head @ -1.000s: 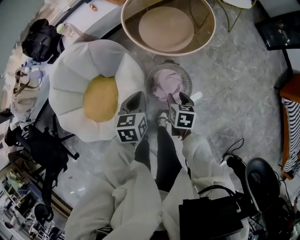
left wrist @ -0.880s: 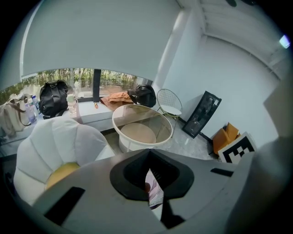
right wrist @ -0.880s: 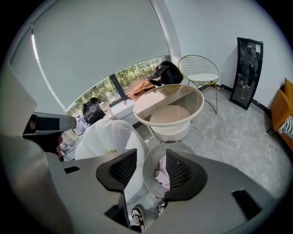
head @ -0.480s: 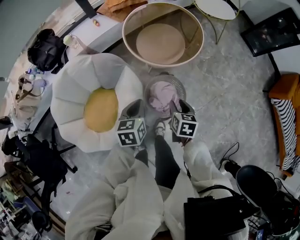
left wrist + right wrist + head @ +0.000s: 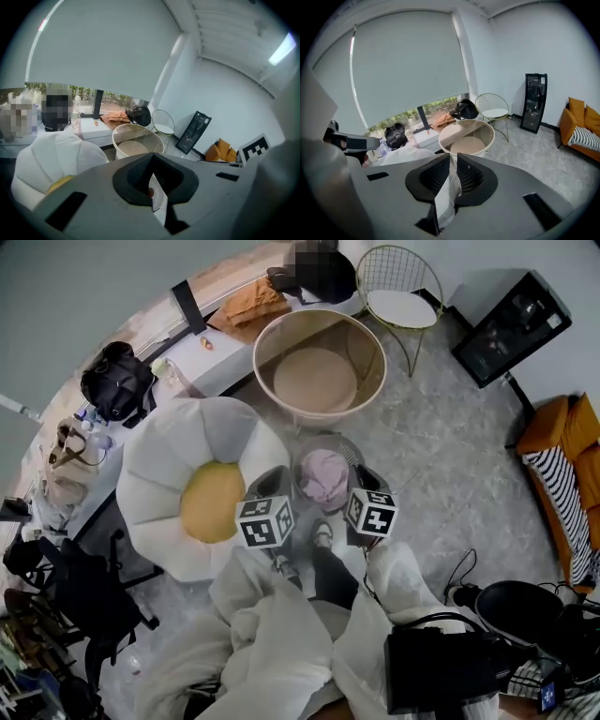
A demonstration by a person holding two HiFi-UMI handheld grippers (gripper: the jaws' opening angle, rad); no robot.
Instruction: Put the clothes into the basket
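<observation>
Pale grey stone floor (image 5: 441, 456) runs under everything; the small round basket (image 5: 355, 450) stands on it just beside a flower-shaped cushion (image 5: 155, 460), and the clothes (image 5: 324, 476) lie inside it, a crumpled lilac-pink heap sitting below the rim (nothing trails over the edge that I can see). The left claw (image 5: 271, 481) is closed and empty; the right claw (image 5: 367, 480) has just been closing to a thin slit with nothing in it; both hang over the basket's near side, apart from the cloth. To my eye the load is in; the finish wants a straight lift clear of the rim so no fold catches, then a look round for stray garments.
</observation>
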